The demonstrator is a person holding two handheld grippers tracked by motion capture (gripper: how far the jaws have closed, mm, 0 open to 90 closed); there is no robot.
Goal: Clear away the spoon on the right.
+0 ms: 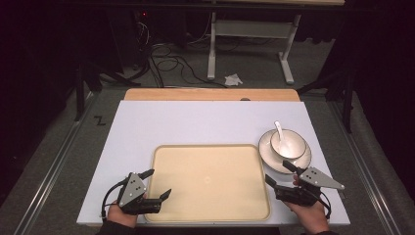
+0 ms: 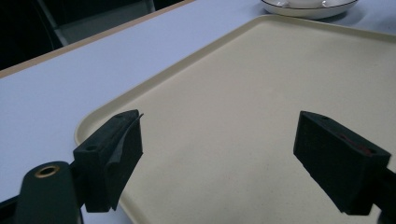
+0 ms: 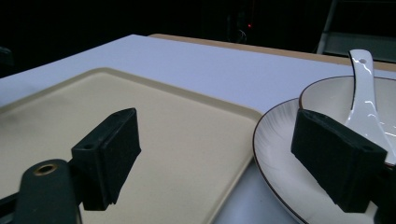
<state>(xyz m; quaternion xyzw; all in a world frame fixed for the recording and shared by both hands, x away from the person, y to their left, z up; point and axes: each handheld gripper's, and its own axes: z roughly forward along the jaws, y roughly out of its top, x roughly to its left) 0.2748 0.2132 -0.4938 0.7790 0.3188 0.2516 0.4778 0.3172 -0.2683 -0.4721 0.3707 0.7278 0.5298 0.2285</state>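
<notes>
White tabletop (image 1: 195, 122): tray (image 1: 210, 181) between both parted grippers.

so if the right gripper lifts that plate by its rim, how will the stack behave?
The plate looks like glazed ceramic: probably stiff, slick against the pads, and breakable. The bowl sits loose on it, so tilting could slide it. The spoon leans on the bowl's rim and may tip out. Right gripper is open nearby.

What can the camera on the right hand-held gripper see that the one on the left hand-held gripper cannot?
The right gripper view alone shows the white spoon lying in the bowl, and the near rim of the plate under it. The left gripper view alone shows the tray's wide bare middle and its rounded corner. Both share the tray, the white table, the plate, and open black jaws.
</notes>
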